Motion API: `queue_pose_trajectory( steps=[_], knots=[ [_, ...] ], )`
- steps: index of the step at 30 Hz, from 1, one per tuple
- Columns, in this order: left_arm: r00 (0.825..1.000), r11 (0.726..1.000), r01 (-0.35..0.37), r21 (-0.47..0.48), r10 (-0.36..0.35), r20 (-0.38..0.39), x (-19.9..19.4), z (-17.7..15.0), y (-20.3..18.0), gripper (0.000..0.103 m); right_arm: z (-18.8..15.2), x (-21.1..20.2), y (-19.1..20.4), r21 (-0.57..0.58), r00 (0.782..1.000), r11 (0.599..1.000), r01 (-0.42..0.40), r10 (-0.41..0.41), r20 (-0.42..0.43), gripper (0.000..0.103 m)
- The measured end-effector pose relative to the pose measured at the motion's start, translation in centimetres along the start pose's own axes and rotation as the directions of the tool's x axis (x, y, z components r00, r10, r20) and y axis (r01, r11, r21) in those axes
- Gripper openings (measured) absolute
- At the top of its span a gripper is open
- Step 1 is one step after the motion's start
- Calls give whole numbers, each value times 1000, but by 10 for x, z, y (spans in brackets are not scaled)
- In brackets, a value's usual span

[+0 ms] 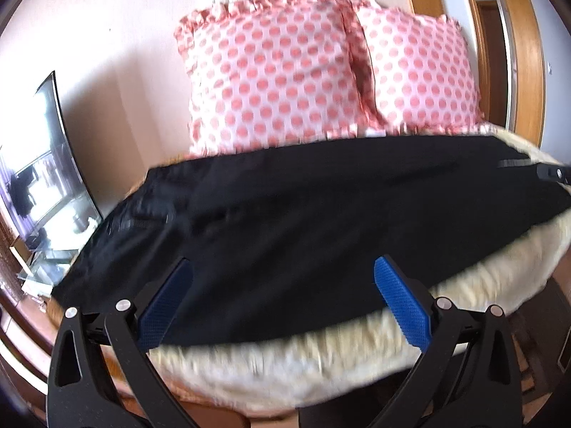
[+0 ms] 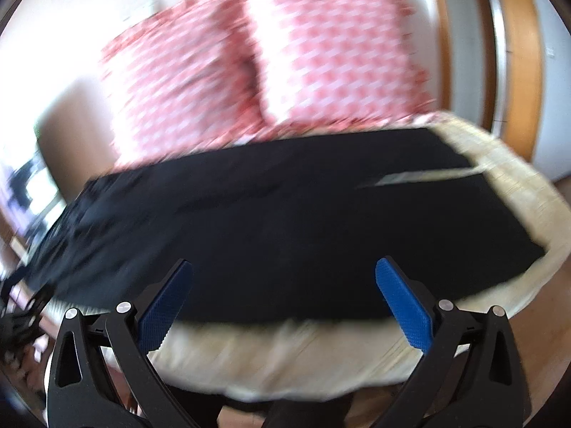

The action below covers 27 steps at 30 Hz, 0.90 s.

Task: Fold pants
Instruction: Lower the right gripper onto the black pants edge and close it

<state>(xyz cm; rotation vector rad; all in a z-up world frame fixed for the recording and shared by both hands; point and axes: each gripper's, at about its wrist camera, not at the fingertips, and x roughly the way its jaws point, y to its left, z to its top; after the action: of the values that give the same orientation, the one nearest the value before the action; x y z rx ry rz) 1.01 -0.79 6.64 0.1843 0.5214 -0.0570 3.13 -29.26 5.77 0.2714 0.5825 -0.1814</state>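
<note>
Black pants (image 1: 303, 214) lie flat across a cream fleecy cushion (image 1: 285, 367), waistband to the left and leg ends to the right. My left gripper (image 1: 283, 267) hovers open over the near edge of the pants, blue pads wide apart, nothing between them. In the right wrist view the same pants (image 2: 285, 221) spread across the cushion (image 2: 292, 360), with a narrow gap between the two legs at the right. My right gripper (image 2: 283, 267) is likewise open above the near hem area, holding nothing. This view is motion-blurred.
Two pink polka-dot pillows (image 1: 278, 71) lean against the wall behind the pants. A curved screen (image 1: 46, 164) stands at the left. A wooden door frame (image 1: 528, 53) rises at the right. The other gripper's tip (image 1: 553, 173) shows at the far right edge.
</note>
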Motion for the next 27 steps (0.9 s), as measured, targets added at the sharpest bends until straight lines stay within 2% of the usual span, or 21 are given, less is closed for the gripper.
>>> queue_pose_trajectory(
  steps=[3, 6, 9, 11, 14, 16, 19, 20, 27],
  knots=[
    [1000, 999, -22, -31, 22, 9, 22, 27, 3, 101, 55, 41, -28, 48, 996, 995, 91, -90, -15, 102],
    [996, 994, -85, -65, 86, 18, 54, 55, 3, 101, 111, 110, -61, 96, 977, 975, 203, -194, -92, 102],
    [991, 990, -131, -52, 131, -11, 92, 80, 0, 101, 145, 168, -91, 161, 951, 945, 286, -259, -172, 102],
    [988, 988, -152, -39, 152, -25, 113, 95, -1, 101, 166, 210, -110, 180, 919, 913, 367, -325, -225, 102],
    [985, 986, -164, -37, 162, -52, 140, 108, -1, 101, 182, 253, -132, 197, 874, 866, 459, -402, -273, 99],
    [985, 986, -157, -48, 153, -82, 157, 112, -1, 101, 188, 275, -151, 243, 848, 828, 506, -426, -315, 86],
    [983, 988, -146, -60, 138, -119, 175, 110, 1, 101, 190, 298, -173, 316, 828, 782, 538, -421, -369, 78],
    [982, 988, -145, -58, 137, -127, 179, 109, 0, 101, 190, 304, -177, 315, 816, 769, 557, -434, -382, 77],
    [981, 989, -134, -62, 123, -147, 196, 102, -1, 101, 198, 330, -177, 241, 752, 729, 640, -531, -391, 74]
  ],
)
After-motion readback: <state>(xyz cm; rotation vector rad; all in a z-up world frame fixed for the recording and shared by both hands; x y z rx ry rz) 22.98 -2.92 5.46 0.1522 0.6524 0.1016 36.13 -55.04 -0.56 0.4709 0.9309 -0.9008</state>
